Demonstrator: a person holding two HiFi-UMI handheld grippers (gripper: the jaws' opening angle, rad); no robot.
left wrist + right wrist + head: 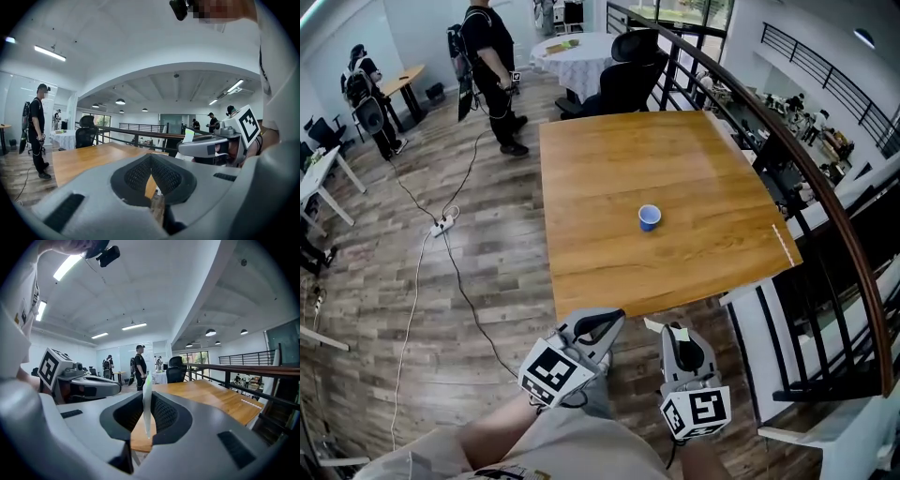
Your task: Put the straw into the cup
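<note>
A small blue cup (649, 217) stands upright on the square wooden table (609, 159), right of its middle. Both grippers hover off the table's near edge, pointing toward it. My right gripper (675, 328) is shut on a pale, thin straw (147, 399), which stands upright between the pads with its greenish top above the jaws. In the head view the straw (657, 324) shows only as a pale sliver at the jaw tips. My left gripper (605, 317) is beside it on the left, jaws shut with nothing between them (151, 161). Neither gripper view shows the cup.
A person (492, 66) stands on the wood floor beyond the table's far left corner. A black office chair (623, 75) sits at the far edge, with a white-clothed table (581, 52) behind it. A curved railing (806, 178) runs along the right. A cable and power strip (442, 225) lie on the left floor.
</note>
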